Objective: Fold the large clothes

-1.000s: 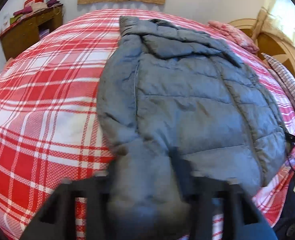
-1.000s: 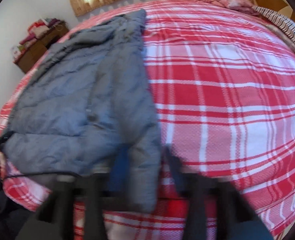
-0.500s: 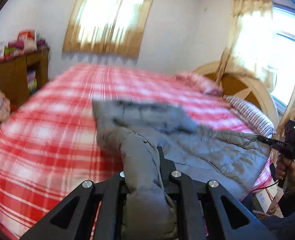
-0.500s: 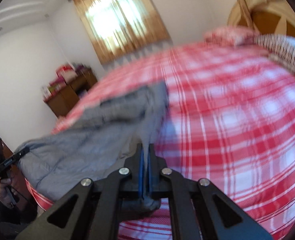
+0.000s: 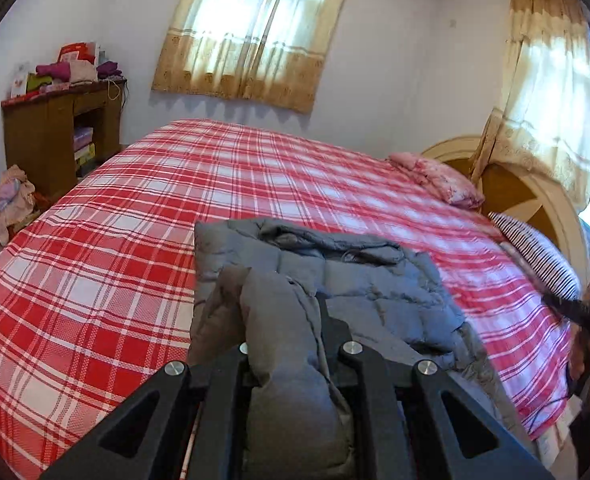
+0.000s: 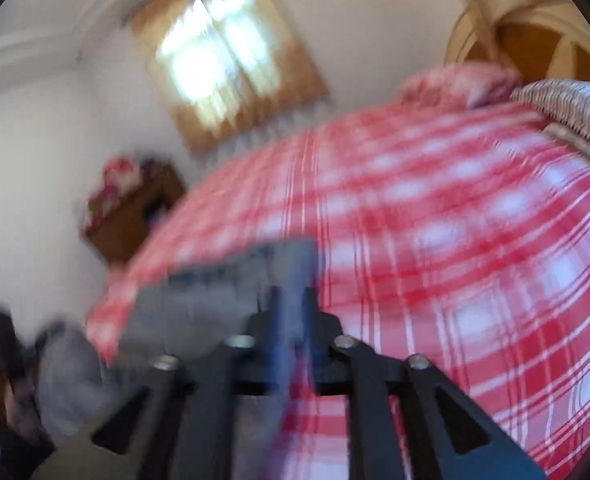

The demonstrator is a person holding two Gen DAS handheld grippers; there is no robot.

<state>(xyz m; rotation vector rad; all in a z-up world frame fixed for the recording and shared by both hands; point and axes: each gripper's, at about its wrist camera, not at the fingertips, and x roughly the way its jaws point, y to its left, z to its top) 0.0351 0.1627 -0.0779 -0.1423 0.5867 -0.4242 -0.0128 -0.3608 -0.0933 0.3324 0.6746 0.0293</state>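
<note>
Pinching grey jacket [image 5: 359, 280] hem: left gripper [image 5: 291, 344] jaws; right gripper [image 6: 291, 320] jaws just opening.

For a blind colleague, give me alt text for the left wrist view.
The left gripper is shut on a bunched fold of a grey puffer jacket, lifting it off a red plaid bed; curtained windows behind.

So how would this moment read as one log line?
left hand-held gripper: shut on grey jacket | right hand-held gripper: jaws just opening, blurred | plaid bed
</note>
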